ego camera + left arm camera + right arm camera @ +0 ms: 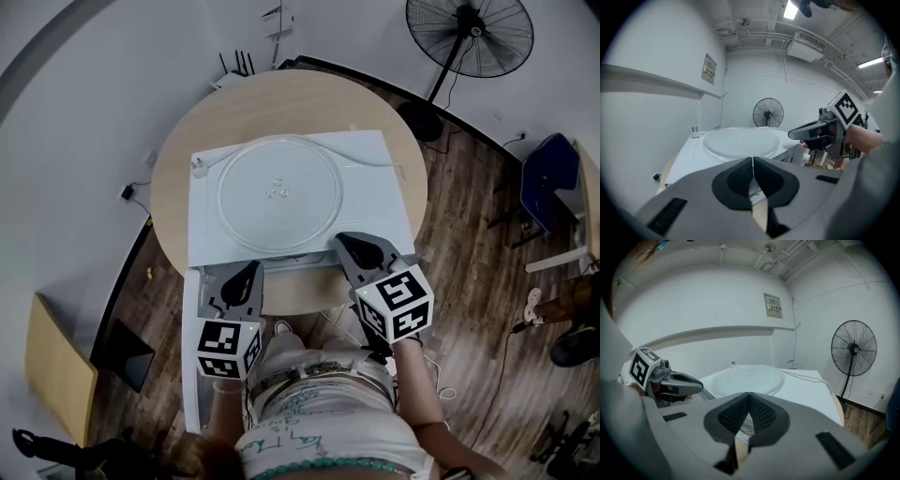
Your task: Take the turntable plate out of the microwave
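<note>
Turntable plate (pixel 279 192) lies flat atop the microwave (pixel 380 155), apparently parked there once out; left claw (pixel 250 271) and right claw (pixel 343 240) hover clenched, empty.

Bright even ceiling light (pixel 790 9), soft shadows, fisheye edges, sharp focus

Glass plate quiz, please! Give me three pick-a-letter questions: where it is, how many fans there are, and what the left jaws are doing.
1. Where does the glass plate lie?
A) on top of the white microwave
B) on the floor
C) on a chair

2. How many fans stand in the room?
A) none
B) one
C) three

3. How are the left gripper jaws?
A) wide apart
B) together, holding nothing
C) clamped on the plate

Answers:
1 A, it rests flat on the microwave's top.
2 B, one black fan stands by the wall.
3 B, the pads meet with nothing between.
</note>
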Action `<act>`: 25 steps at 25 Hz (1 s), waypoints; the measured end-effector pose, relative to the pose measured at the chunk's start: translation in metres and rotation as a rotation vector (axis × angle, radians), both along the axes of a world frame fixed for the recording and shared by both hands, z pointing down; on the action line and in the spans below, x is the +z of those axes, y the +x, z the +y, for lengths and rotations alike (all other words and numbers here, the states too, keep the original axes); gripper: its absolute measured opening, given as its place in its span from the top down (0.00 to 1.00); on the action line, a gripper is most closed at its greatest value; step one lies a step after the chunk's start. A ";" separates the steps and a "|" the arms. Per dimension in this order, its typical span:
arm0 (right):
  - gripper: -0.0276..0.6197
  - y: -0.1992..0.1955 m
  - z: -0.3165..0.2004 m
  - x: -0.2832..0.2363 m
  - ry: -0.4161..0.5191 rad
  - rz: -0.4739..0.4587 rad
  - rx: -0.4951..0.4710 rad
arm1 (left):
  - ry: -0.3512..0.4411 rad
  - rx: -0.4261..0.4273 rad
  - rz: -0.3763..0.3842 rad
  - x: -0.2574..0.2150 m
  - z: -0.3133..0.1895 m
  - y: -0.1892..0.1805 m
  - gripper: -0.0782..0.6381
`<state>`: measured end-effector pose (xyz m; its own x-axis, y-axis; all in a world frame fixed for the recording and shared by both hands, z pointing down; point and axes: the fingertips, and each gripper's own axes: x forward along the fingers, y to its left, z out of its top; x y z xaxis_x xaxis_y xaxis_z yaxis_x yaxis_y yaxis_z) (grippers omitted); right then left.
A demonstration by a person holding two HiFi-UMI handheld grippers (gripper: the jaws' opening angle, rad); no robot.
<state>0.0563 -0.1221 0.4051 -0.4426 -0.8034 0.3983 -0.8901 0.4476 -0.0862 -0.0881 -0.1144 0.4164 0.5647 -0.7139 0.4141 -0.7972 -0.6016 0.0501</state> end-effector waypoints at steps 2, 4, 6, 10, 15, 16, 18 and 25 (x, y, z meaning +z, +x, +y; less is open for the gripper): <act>0.97 0.001 0.002 0.000 0.003 0.000 -0.007 | -0.003 -0.016 0.003 0.000 0.005 -0.001 0.87; 0.97 0.003 0.005 0.001 0.006 0.000 -0.015 | -0.004 -0.031 -0.002 0.001 0.010 -0.001 0.87; 0.97 0.003 0.008 0.001 0.007 -0.004 -0.026 | -0.004 -0.045 -0.005 0.003 0.015 -0.001 0.87; 0.97 0.004 0.014 -0.001 0.025 -0.009 -0.056 | 0.020 -0.086 0.011 0.000 0.024 -0.002 0.87; 0.97 0.004 0.023 -0.005 0.062 -0.035 -0.104 | 0.059 -0.110 0.043 -0.007 0.033 0.002 0.87; 0.97 0.004 0.024 -0.005 0.067 -0.038 -0.112 | 0.064 -0.115 0.049 -0.008 0.034 0.003 0.87; 0.97 0.004 0.026 -0.006 0.081 -0.041 -0.125 | 0.072 -0.130 0.059 -0.010 0.036 0.004 0.87; 0.97 0.003 0.041 -0.013 0.148 -0.075 -0.203 | 0.126 -0.179 0.067 -0.022 0.051 0.014 0.87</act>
